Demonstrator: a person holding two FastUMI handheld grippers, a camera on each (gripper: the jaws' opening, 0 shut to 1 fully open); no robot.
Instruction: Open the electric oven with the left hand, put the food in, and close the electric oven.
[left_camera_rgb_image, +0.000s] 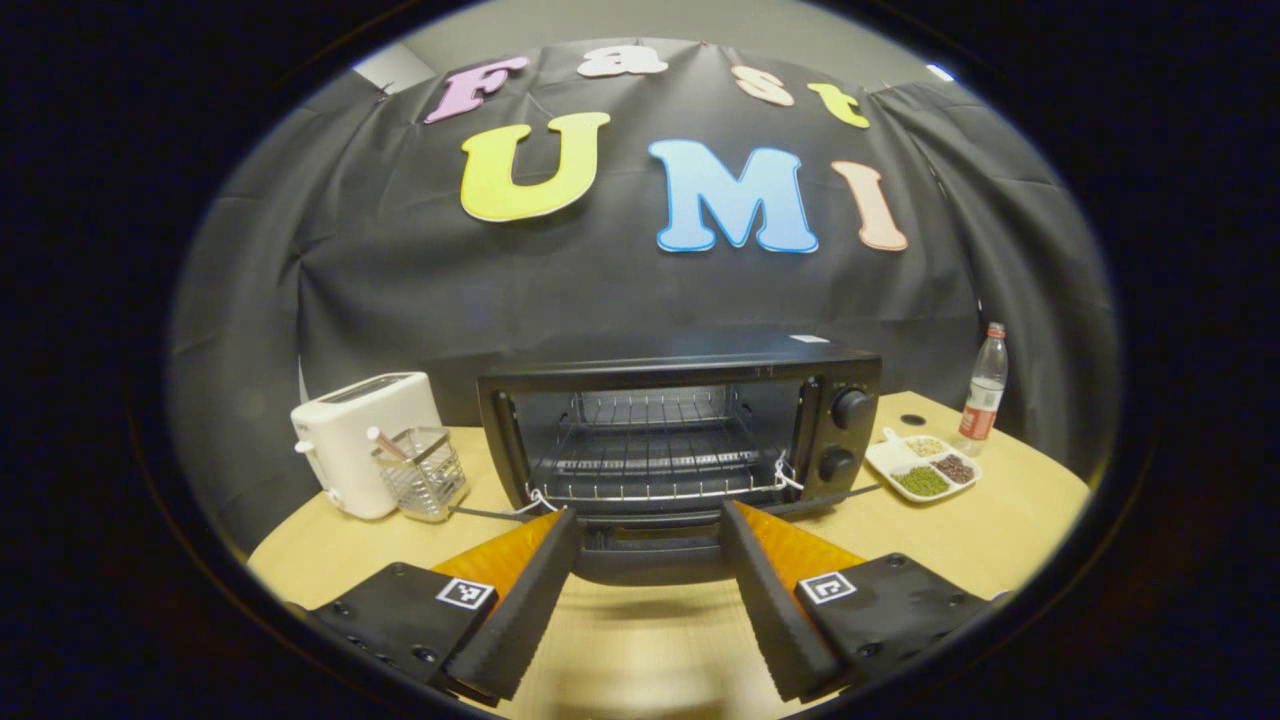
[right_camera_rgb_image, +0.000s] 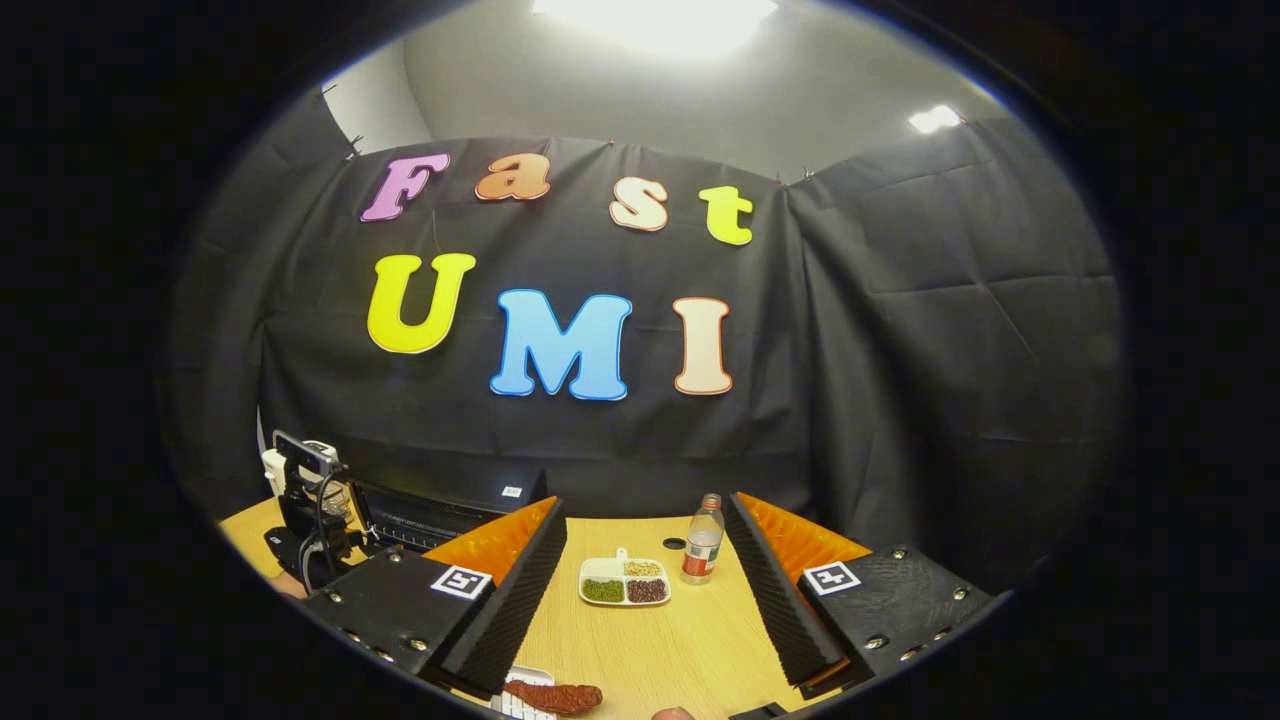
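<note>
Two grippers are mine, and both have their fingers spread with nothing between them. My left gripper (left_camera_rgb_image: 648, 545) sits low in front of the electric oven (left_camera_rgb_image: 680, 430), its fingers on either side of the dropped door (left_camera_rgb_image: 648, 560); I cannot tell whether they touch it. That door hangs down flat toward me, so the wire rack (left_camera_rgb_image: 650, 470) inside lies bare and the cavity is open. By my reckoning the opening step is done and loading comes next.

My right gripper (right_camera_rgb_image: 645, 580) hovers over the near edge of the table (right_camera_rgb_image: 640, 650), well off to the oven's right. Just below its fingers, at the near edge, lies the food (right_camera_rgb_image: 553, 696), a reddish-brown piece on a white rack-like holder (right_camera_rgb_image: 520, 700) that is mostly cut off. Farther along sit a divided plate (right_camera_rgb_image: 625, 582) of beans and a bottle (right_camera_rgb_image: 703, 540) toward the far edge. A toaster (left_camera_rgb_image: 362, 440) and a wire basket (left_camera_rgb_image: 425, 470) stand at the table's left side, beside the oven.

Next I should dip my right gripper, close on the food, and carry it left onto the rack, while my left gripper stays clear, ready to lift the door.
</note>
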